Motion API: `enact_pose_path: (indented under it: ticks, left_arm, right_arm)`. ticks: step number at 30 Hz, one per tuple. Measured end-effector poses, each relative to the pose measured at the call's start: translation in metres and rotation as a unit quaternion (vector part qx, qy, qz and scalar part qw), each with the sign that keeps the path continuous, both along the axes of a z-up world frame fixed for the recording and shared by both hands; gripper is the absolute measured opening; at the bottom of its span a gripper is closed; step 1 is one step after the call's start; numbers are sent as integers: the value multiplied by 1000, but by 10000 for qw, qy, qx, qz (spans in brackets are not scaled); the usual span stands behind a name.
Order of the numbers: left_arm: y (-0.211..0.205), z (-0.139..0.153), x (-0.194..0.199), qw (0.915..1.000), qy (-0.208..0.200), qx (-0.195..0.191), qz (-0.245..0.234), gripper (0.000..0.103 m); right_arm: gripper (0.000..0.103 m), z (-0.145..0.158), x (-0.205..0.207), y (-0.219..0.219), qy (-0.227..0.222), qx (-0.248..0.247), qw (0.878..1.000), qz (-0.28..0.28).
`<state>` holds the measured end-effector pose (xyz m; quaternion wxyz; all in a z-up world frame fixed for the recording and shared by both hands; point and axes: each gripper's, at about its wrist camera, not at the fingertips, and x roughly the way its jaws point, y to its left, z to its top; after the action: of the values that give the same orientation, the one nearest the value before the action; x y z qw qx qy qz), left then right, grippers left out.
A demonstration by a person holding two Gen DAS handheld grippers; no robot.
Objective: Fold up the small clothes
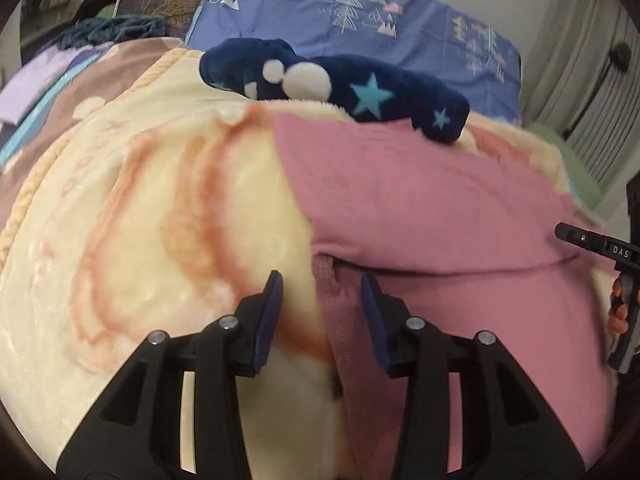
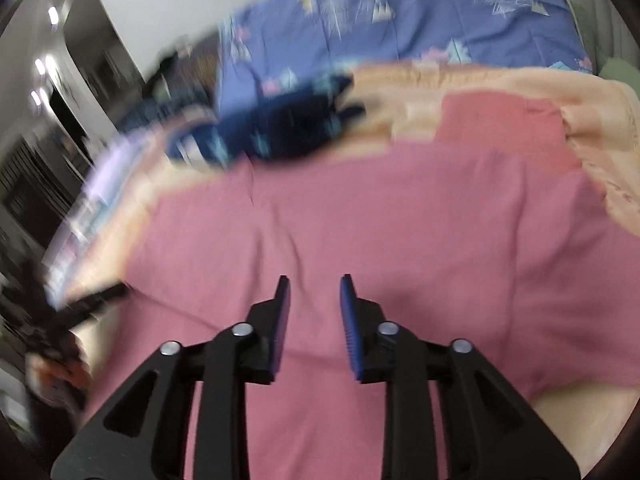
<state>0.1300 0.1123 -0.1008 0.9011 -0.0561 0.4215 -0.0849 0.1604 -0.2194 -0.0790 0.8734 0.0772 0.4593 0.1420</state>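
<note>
Across the middle of both views a cream blanket with orange markings covers the bed, a blue tree-print sheet filling the upper frame behind it. On the blanket the pink garment lies spread flat, filling the centre of the right wrist view, with a navy star-patterned garment bunched just beyond its far edge. At the bottom of each frame the left gripper hangs with fingers apart over the pink garment's left edge, and the right gripper has its fingers apart above the cloth, clamping nothing.

One pink garment; two tools
</note>
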Motion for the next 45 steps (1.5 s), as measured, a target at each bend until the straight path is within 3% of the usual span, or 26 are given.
enact_pose_path:
  ticks: [1,2,6,12,16,18,21,24,27,28,30,33,36,39,41,42,43,44,45]
  left_arm:
    - [-10,-4,5,9991,-46,407,101,42]
    - [-10,-7,6,9984,-44,529,176,33]
    - [1,0,0,9989,-122,249,382,23]
    - [-13,13,-19,9950,-360,793,490,8]
    - [-23,47,-35,9966,-760,310,93,7]
    - [-44,65,-35,9944,-994,274,-250,7]
    - [-79,71,-26,9915,-1075,266,-684,10]
    - [-115,54,-5,9896,-952,352,-1022,13]
    - [-136,9,24,9930,-372,625,-935,13]
    - [-139,-4,29,9934,-175,660,-919,13]
    - [-140,-9,30,9938,-190,617,-906,14]
    - [-137,-8,31,9935,-167,488,-1015,16]
    - [-127,-7,35,9949,-51,188,-992,16]
    - [-130,-7,36,9950,-45,249,-969,17]
    - [-133,-7,35,9948,-69,333,-955,17]
    - [-134,-7,34,9948,-86,365,-945,17]
    - [-134,-7,34,9948,-102,393,-929,17]
    - [-135,-7,34,9948,-122,422,-919,17]
    - [-136,-7,33,9946,-148,470,-916,17]
  right_arm:
    - [29,-18,5,7,238,-400,9989,-83]
    - [29,-29,7,8,243,-488,9985,-99]
    - [29,-28,1,6,14,-403,9990,-188]
    - [30,-12,-28,-16,-121,37,9982,-579]
    - [30,9,-60,-55,-524,150,9933,-1018]
    - [30,18,-74,-87,-671,150,9873,-1433]
    - [30,31,-102,-150,-814,373,9709,-2220]
    - [31,37,-137,-216,-932,572,9437,-3122]
    - [33,36,-179,-281,-1029,690,9052,-4065]
    - [35,34,-194,-305,-1047,743,8868,-4440]
    - [41,27,-215,-338,-1038,909,8620,-4877]
    - [41,9,-235,-384,-886,1464,8304,-5302]
    - [41,-4,-237,-397,-949,2001,8189,-5295]
    - [41,-12,-225,-400,-1054,2300,8138,-5233]
    - [41,-15,-222,-405,-1140,2402,8032,-5330]
    - [32,-15,-219,-404,-1173,2441,8005,-5347]
    - [9,-12,-217,-403,-1256,2478,8021,-5286]
    - [3,-8,-219,-402,-1300,2450,8037,-5265]
    - [3,-2,-218,-399,-1366,2361,8043,-5280]
